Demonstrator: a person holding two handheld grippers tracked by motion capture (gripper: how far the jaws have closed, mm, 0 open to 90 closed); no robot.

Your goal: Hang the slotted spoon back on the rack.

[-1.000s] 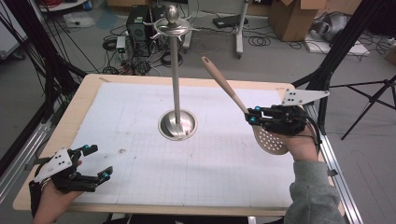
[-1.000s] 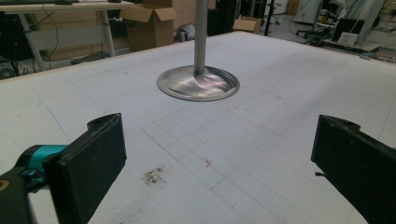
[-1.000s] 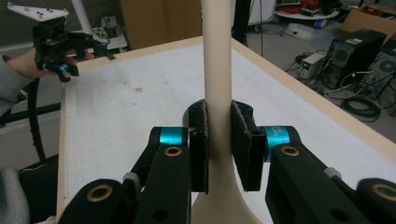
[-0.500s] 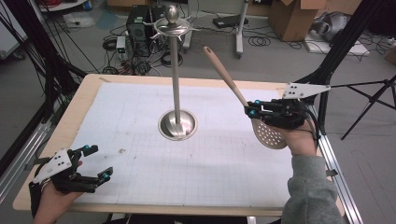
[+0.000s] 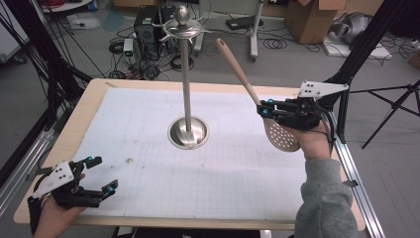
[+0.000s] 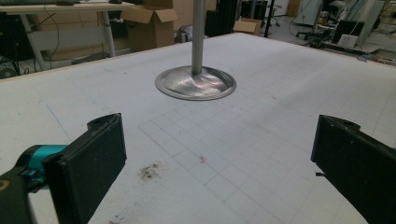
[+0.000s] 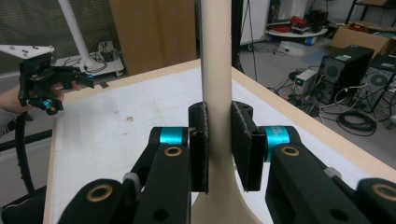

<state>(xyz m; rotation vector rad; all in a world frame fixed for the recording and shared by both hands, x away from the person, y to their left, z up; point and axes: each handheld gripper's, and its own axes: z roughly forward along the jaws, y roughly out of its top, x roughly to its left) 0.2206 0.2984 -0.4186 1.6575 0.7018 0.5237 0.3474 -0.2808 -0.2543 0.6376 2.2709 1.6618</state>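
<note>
high view: our right gripper (image 5: 264, 110) is clamped on the neck of a wooden slotted spoon (image 5: 257, 101), held off the table (image 5: 94, 99) at the right side, perforated bowl low and near the hand, handle tip slanting up and left toward the far end. the hook stand (image 5: 186, 84) rises from its round base at the table's middle, hooks at the top, well apart from the handle tip. we judge the hanging to be the work in hand; the risk is the long handle knocking the thin pole or the hook ring and rocking the stand. our left gripper (image 5: 96, 172) rests at the near left corner, jaws spread, nothing in them, too far off to steady the base if it tips. left gripper view: the two pads stand wide apart over bare mat, with the stand's base (image 6: 195, 83) ahead; again no support there. right gripper view: both pads press flat on the pale handle (image 7: 215, 70) just above where it widens; the grip sits low on a smooth rounded shaft, so we think the spoon could pivot or slide between the pads when its far end meets a hook. the left gripper (image 7: 63, 77) shows far off at the left.
</note>
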